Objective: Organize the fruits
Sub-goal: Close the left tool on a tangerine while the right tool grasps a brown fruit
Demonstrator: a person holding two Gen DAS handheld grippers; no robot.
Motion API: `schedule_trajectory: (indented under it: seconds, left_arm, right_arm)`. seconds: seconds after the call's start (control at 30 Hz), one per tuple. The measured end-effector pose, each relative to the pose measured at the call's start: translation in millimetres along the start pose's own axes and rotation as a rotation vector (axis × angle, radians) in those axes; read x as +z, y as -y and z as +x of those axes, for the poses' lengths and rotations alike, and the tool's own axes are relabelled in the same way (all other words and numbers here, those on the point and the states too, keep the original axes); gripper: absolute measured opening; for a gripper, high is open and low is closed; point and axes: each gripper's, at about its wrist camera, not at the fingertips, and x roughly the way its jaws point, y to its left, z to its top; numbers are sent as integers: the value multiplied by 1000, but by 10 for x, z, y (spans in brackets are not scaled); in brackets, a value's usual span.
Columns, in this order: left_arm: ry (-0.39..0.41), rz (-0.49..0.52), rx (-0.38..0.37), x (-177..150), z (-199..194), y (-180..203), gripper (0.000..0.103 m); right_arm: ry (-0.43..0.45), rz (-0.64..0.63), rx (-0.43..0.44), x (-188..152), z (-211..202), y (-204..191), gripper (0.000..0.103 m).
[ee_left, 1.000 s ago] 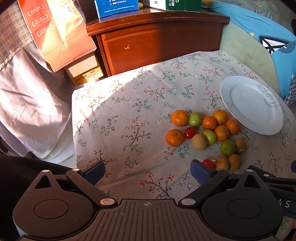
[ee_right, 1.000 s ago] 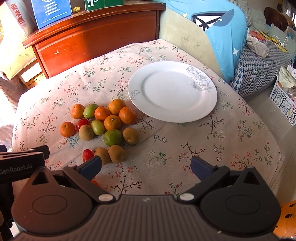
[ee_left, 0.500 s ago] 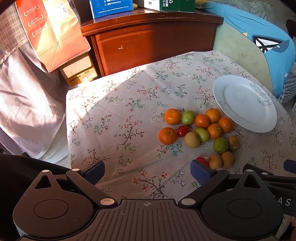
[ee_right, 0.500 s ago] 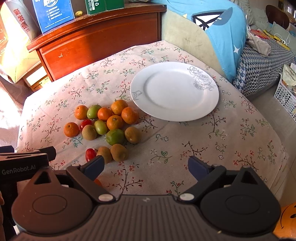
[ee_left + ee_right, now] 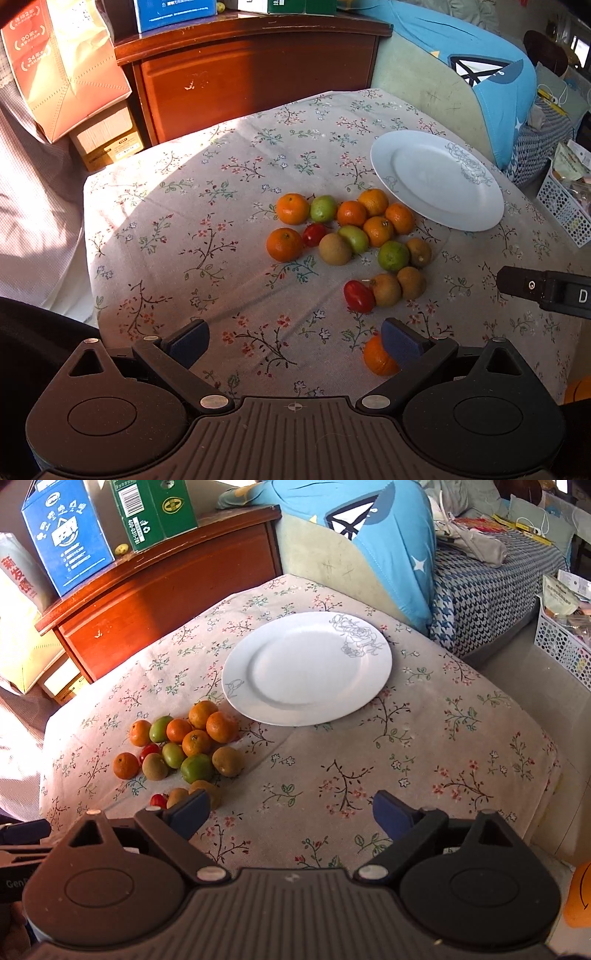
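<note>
Fruits (image 5: 354,240) lie clustered on the floral desk (image 5: 207,206), just left of the empty plate (image 5: 306,668); one orange (image 5: 376,358) sits apart, partly hidden behind a finger of the left gripper (image 5: 295,341). Left fingers are wide apart w/ nothing btwn them. Right gripper (image 5: 291,812) hovers over bare cloth, fingers apart but closing, nothing btwn them.

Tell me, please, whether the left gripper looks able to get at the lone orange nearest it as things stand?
Probably yes: the left gripper is open, and the lone orange sits apart from the other fruit beside its right finger, with only tablecloth around.
</note>
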Motion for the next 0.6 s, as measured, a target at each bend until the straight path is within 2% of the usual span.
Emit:
schedule_trajectory:
  seconds: [0.07, 0.23, 0.47, 0.6]
  left_arm:
    - [1, 23, -28, -68, 1, 31, 100]
    - [6, 42, -84, -189, 51, 127, 98]
    - [33, 119, -119, -290, 102, 349, 97]
    - [35, 159, -124, -322, 188, 445, 79]
  right_arm:
    - [3, 35, -5, -3, -12, 79, 86]
    - [-5, 74, -6, -7, 5, 155, 81]
    - [-33, 65, 73, -46, 77, 80, 63]
    - [-35, 50, 120, -63, 121, 19, 56]
